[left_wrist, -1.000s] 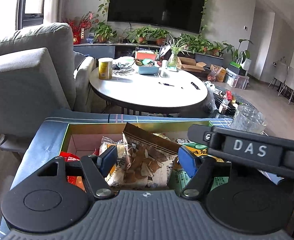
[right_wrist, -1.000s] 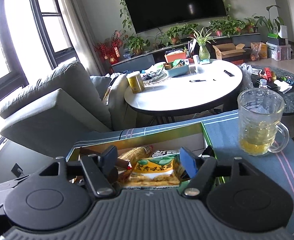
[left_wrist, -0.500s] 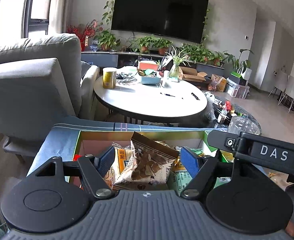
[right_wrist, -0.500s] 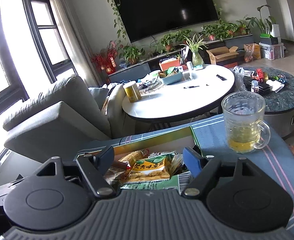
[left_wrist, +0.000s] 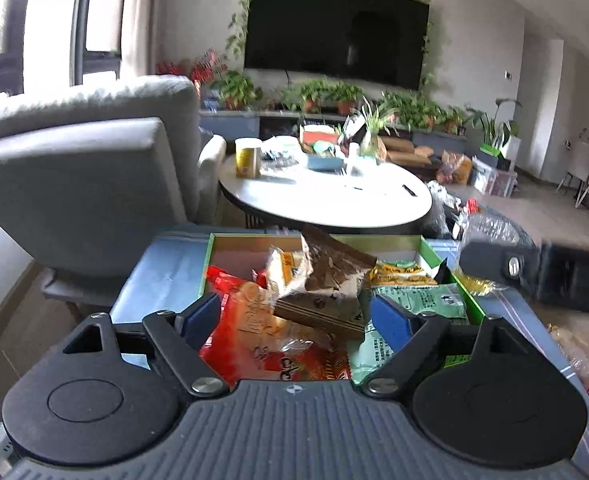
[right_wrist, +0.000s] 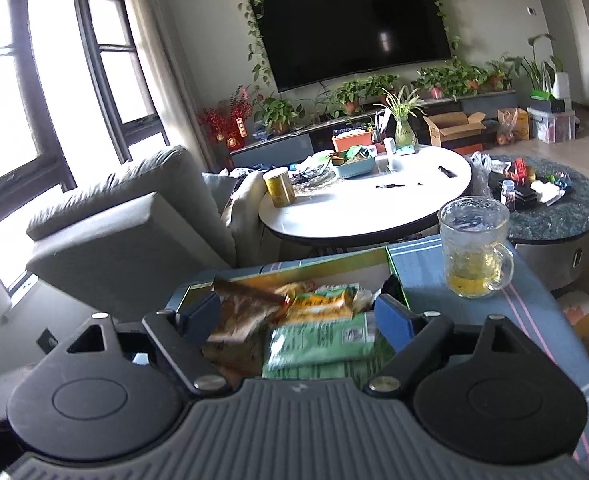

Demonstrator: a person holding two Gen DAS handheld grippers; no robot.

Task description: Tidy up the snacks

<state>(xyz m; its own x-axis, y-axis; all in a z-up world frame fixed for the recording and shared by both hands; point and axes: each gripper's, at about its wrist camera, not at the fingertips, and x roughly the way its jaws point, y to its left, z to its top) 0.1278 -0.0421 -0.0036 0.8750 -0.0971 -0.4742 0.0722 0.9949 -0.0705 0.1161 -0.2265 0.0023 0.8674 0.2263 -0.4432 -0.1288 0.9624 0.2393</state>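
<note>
Left tongs [left_wrist: 294, 318]: my jaws have just been opening and stand spread, nothing pinched; the brown snack packet [left_wrist: 326, 276] leans loose on the pile, centre of frame. It sits propped on the red packet [left_wrist: 254, 336]; risk: it slides or tips over the box [left_wrist: 210, 264] wall if I brush it.

Right tongs [right_wrist: 294, 316]: spread, empty, over the green packet [right_wrist: 322, 340] at lower centre. Box looks nearly full, so packets may spill.

Glass mug [right_wrist: 474, 248], centre right on the bench [right_wrist: 422, 276], holds liquid just beside the box; a careless sideways swing could topple it.
</note>
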